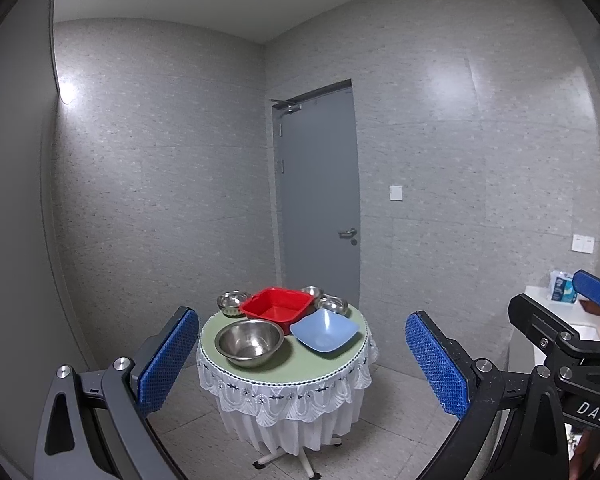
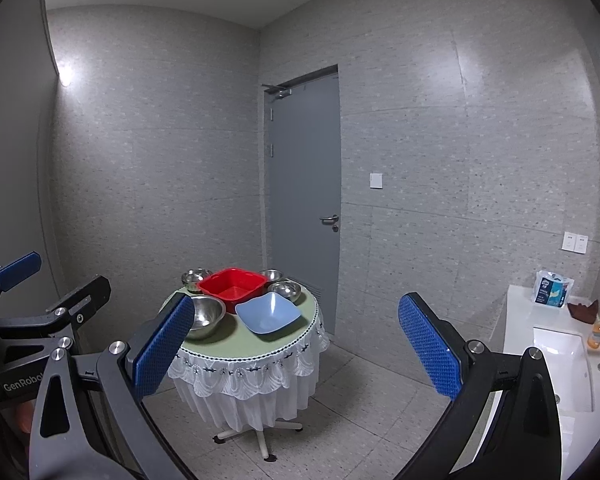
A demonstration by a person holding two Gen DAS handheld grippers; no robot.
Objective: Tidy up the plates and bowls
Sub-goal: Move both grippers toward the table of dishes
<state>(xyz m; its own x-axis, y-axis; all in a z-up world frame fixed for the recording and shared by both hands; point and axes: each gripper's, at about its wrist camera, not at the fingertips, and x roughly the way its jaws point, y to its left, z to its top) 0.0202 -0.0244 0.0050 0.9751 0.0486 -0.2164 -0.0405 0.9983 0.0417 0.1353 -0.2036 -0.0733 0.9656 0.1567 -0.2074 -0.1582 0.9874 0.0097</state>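
Note:
A small round table (image 1: 332,364) (image 2: 220,346) with a green top and white lace skirt stands ahead of both grippers. On it are a red square basin (image 1: 278,308) (image 2: 233,286), a light blue square bowl (image 1: 324,330) (image 2: 268,313), a large steel bowl (image 1: 249,342) (image 2: 206,316) and three small steel bowls (image 1: 232,302) (image 2: 285,290). My left gripper (image 1: 300,364) is open and empty, well short of the table. My right gripper (image 2: 296,346) is open and empty too; its left finger hides part of the large steel bowl.
A grey door (image 1: 318,192) (image 2: 304,184) is behind the table. A white counter with a sink (image 2: 560,356) is on the right, with a tissue pack (image 2: 552,288) on it. The right gripper's body shows in the left wrist view (image 1: 560,344).

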